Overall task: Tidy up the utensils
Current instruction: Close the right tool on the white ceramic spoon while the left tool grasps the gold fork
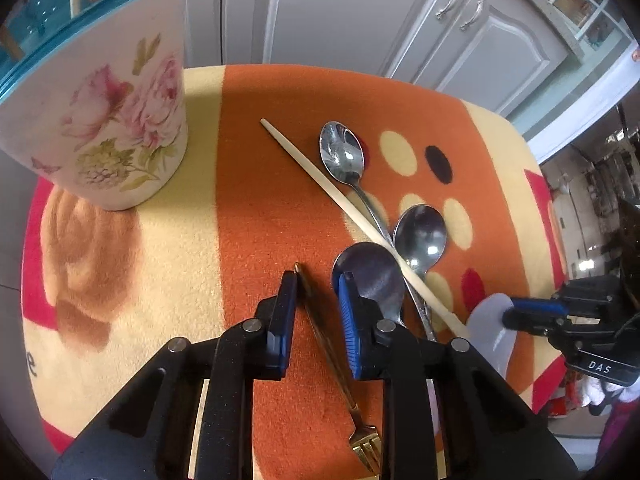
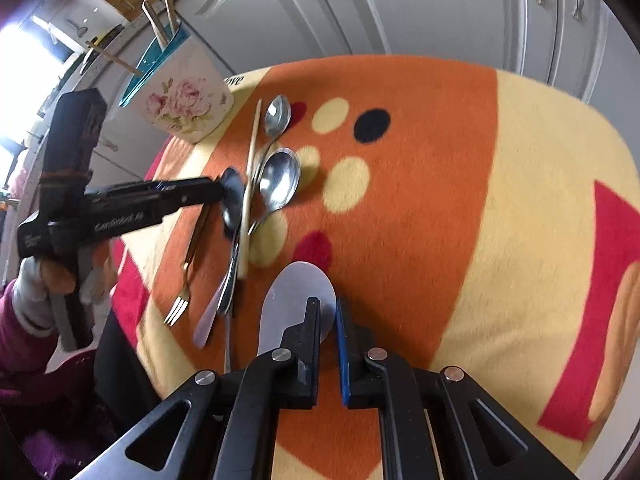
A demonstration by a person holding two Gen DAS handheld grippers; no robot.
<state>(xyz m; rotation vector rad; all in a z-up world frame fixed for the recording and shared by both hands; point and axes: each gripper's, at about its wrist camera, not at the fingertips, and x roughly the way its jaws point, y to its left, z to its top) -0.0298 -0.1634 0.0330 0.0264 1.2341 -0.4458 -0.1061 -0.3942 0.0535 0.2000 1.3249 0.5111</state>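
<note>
My left gripper [image 1: 318, 280] is open, its fingers on either side of the handle of a gold fork [image 1: 332, 356] lying on the orange blanket. Beside it lie three steel spoons: a far one [image 1: 342, 152], a middle one [image 1: 420, 236] and a near one [image 1: 370, 276], crossed by a wooden chopstick [image 1: 360, 220]. My right gripper [image 2: 328, 304] is shut on a pale lilac spoon [image 2: 296, 304], seen also in the left wrist view [image 1: 490, 328]. A floral holder with a teal rim [image 1: 100, 120] stands at far left; it also shows in the right wrist view [image 2: 184, 104], holding several utensils.
The orange, cream and red blanket [image 1: 260, 200] covers a small table whose far edge meets grey cabinet doors [image 1: 340, 12]. Another pale-handled utensil [image 2: 208, 320] lies by the fork [image 2: 180, 300]. The person's hand in a purple sleeve [image 2: 36, 320] is at left.
</note>
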